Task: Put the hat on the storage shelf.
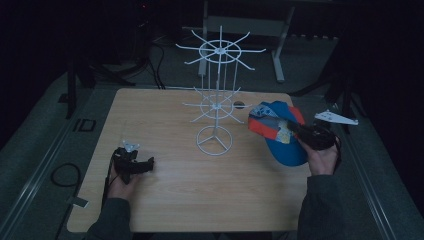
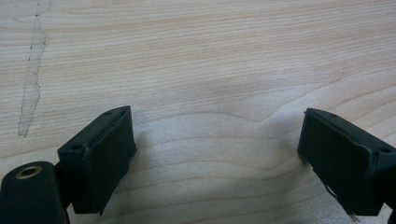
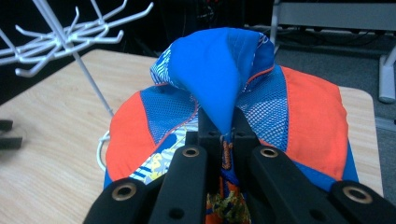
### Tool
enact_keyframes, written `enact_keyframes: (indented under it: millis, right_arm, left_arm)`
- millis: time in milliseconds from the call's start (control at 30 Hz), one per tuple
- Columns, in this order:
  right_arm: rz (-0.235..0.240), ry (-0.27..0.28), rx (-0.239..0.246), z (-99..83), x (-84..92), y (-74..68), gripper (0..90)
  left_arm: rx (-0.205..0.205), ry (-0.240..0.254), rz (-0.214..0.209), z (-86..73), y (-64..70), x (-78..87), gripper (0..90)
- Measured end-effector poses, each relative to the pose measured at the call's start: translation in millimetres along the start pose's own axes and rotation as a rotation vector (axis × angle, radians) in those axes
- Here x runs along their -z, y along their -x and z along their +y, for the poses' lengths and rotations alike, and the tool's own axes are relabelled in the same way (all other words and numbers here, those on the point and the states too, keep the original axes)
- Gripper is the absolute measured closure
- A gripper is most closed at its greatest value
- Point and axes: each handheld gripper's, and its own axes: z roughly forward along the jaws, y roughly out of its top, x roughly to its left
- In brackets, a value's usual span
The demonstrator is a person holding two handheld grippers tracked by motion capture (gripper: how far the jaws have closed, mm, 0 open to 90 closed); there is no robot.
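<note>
At the lower left of the high view, the left gripper (image 1: 134, 165) rests on the wooden counter (image 1: 165, 200), held in the person's left hand (image 1: 121, 185). In the left gripper view its fingers (image 2: 100, 156) stand spread wide apart with only bare wood grain between them. At the centre of the high view, a white wire display rack (image 1: 216, 95) stands upright on its ring base, its hooks fanning out in two tiers. To the right of the rack, at middle right of that frame, the right gripper (image 1: 292, 128) holds a blue and orange cap (image 1: 280, 137) over the right side of the counter. In the right gripper view its fingers (image 3: 212, 135) are pressed together, pinching a fold of the cap's blue fabric (image 3: 215, 79), the orange mesh panels spreading to both sides.
</note>
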Motion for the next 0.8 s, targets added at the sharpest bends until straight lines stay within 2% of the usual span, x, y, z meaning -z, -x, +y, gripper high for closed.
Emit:
enact_keyframes:
  millis: [100,400,800]
  right_arm:
    - [-0.003,0.025,-0.018,3.9,2.6,2.1,87.7]
    - [-0.003,0.064,-0.026,13.9,5.4,3.5,87.7]
    - [-0.013,0.11,-0.005,28.3,9.6,3.8,87.8]
  left_arm:
    - [-0.002,-0.002,0.0,0.1,-0.2,0.1,11.5]
    - [-0.003,-0.003,-0.001,0.2,-0.1,0.2,11.5]
    - [-0.003,-0.002,-0.001,0.2,0.1,0.1,11.5]
